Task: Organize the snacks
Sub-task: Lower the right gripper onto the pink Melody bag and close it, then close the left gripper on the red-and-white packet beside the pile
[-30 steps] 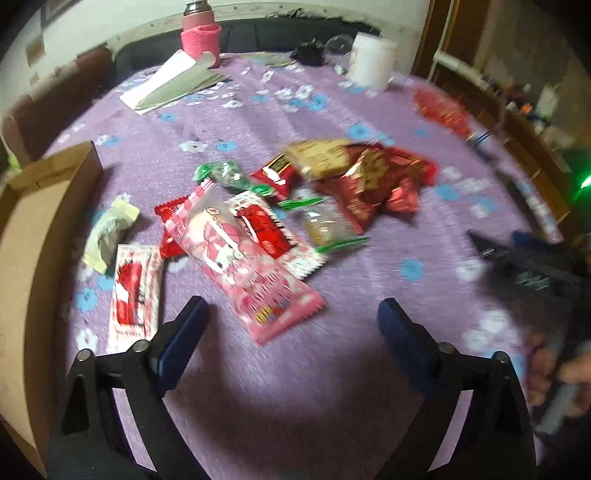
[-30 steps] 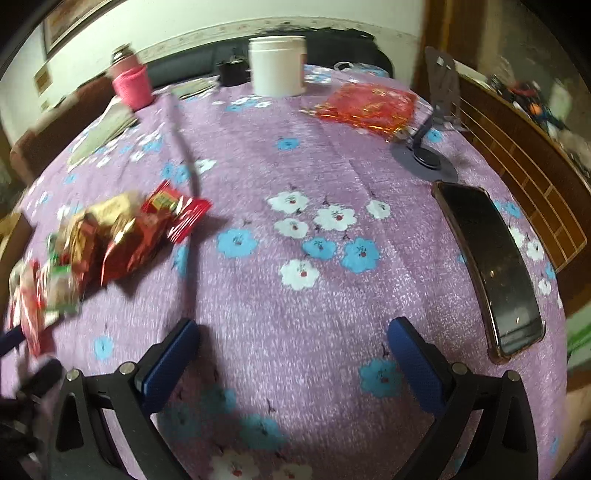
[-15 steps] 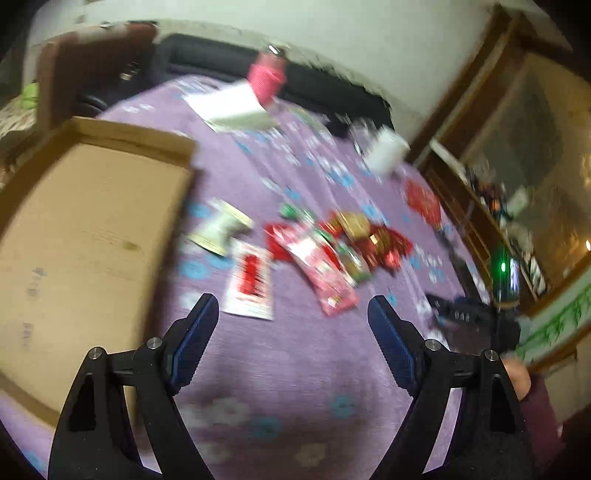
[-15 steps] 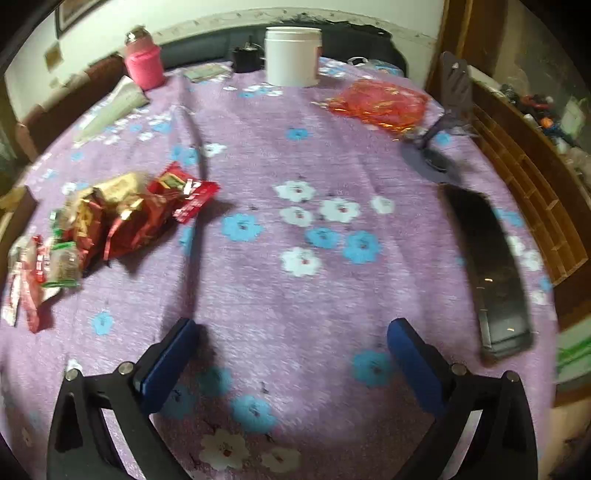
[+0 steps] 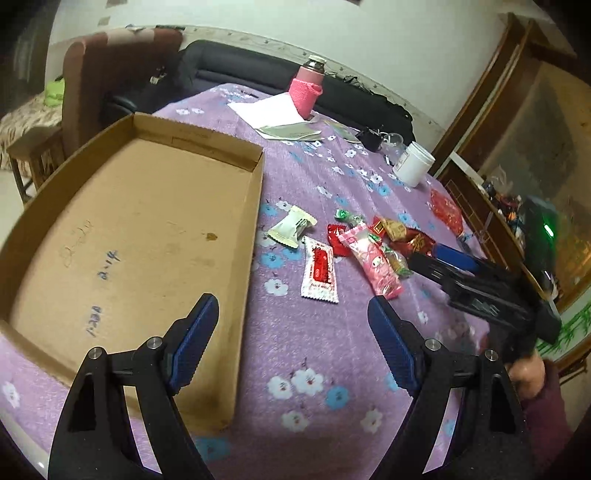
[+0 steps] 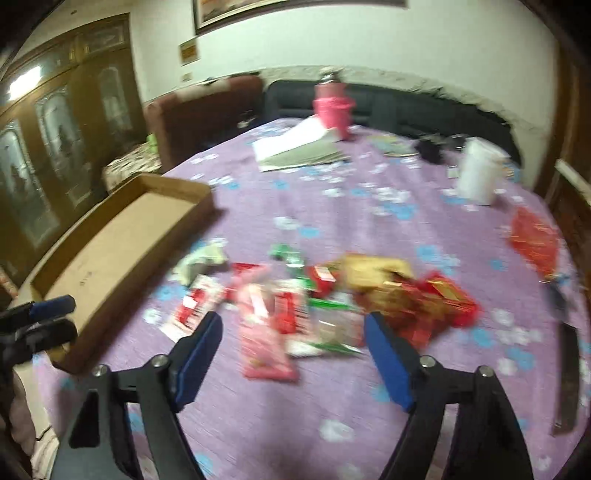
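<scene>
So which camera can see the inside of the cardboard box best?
The left wrist view. The cardboard box fills its left half, sharp, showing the bare floor with scribbled marks. In the right wrist view the box sits off to the left, blurred, seen from a low angle.

Purple floral tablecloth [image 5: 295, 332] covers the table. Pink flask [image 5: 307, 90] with metal cap stands at the far edge, touching a stack of white papers [image 5: 269, 110]. White plastic jar [image 5: 413, 164] upright, far right, near a small black item [image 5: 369, 137], too small to identify. Red crinkly bag [image 6: 535, 240] lies apart at the right. Brown armchair [image 5: 110, 70] and dark sofa [image 5: 236, 70] behind the table. Wooden glass-door cabinet [image 6: 48, 147] at left in the right wrist view; framed picture [image 6: 280, 9] on the wall.
</scene>
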A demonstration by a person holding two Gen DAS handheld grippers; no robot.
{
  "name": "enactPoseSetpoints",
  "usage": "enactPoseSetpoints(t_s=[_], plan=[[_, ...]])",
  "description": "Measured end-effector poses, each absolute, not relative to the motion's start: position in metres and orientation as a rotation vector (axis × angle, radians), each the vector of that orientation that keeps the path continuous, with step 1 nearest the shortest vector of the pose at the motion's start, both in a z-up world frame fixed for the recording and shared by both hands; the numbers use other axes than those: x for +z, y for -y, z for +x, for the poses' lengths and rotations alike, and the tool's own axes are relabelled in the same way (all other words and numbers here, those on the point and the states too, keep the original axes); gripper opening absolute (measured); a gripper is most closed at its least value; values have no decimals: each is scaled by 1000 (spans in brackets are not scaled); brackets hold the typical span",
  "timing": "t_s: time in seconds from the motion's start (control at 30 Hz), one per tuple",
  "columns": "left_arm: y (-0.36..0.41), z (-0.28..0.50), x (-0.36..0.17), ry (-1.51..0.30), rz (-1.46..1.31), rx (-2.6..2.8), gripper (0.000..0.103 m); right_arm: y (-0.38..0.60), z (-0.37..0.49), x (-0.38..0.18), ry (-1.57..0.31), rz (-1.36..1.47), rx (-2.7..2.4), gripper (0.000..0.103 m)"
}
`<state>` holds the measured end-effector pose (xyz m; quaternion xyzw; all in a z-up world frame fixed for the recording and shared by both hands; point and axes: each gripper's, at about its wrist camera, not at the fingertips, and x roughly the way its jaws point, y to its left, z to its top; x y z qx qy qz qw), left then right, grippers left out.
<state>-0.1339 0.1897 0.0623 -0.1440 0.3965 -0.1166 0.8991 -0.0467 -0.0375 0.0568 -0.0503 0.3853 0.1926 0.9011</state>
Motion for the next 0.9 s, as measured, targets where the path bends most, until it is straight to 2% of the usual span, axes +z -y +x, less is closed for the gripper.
enactPoseSetpoints(t_s=[0.1,0.23,0.3,0.33,0.43,0.8,0.9], plan=[[-188,-141,66,-808,-258,-273,69,15,-31,48,-817,-114,425,74],[-183,-145,68,-812,-238,-314,62,-4,-26,32,-843,-158,396,72],[-178,-144,70,-809,-225,-324,62,-3,-23,26,-862,-163,386,53],[-176,-144,71,-809,-219,-329,62,-2,-22,23,-879,-156,388,38],[-165,-139,69,-822,-190,-356,62,8,-25,24,-878,-125,392,29],[-120,-87,49,-926,-103,-368,62,66,-38,25,-815,134,422,28],[-110,-68,42,-953,-69,-333,53,81,-37,22,-813,218,444,28]])
